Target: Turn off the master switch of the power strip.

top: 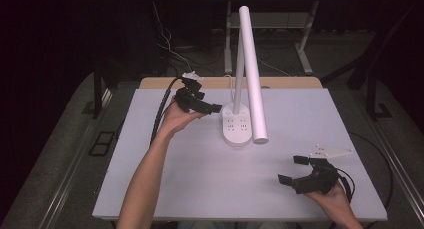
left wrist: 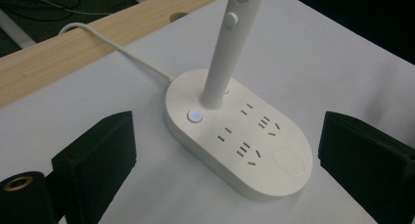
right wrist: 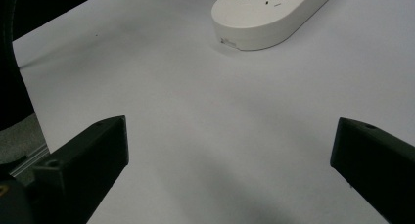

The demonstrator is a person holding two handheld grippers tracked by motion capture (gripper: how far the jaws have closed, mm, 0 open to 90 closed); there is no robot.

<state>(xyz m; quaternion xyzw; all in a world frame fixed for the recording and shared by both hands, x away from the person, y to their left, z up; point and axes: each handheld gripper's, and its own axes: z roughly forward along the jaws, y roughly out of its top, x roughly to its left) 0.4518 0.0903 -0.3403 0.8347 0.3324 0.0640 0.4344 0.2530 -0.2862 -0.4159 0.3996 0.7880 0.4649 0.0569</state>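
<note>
White table [top: 200, 179], dark room, desk lamp [top: 237, 124], wooden edge [left wrist: 73, 53]

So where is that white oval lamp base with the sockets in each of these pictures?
High view: lamp base at table centre, right of the left gripper.
Left gripper view: centre, between the jaws.
Right gripper view: top edge, right of centre.
Shared landmark: the white table.

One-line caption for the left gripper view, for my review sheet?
Open left tongs frame the white lamp base, its round button glowing blue beside the stem.
</note>
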